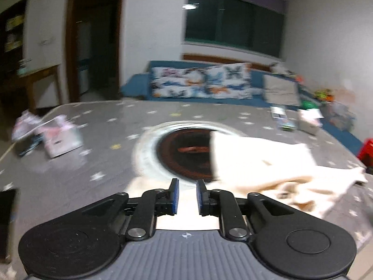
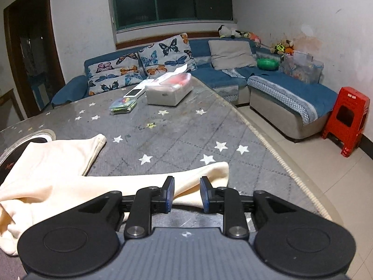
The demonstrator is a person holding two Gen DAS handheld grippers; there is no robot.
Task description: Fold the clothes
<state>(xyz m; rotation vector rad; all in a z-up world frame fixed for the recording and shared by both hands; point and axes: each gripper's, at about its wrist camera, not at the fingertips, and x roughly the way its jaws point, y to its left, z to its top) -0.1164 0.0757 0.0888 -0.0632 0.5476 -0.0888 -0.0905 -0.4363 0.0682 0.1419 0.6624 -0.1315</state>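
While the cream garment lies spread and partly rumpled on the grey star-patterned counter, one long limb of it runs left to right straight across the front of the right hand-held gripper, its cuffed end just beyond the parted, empty fingers. The left hand-held gripper, also parted and holding nothing, hangs over the garment's near edge with the bulk lying to its right. I judge the right one nearer to that cuff.
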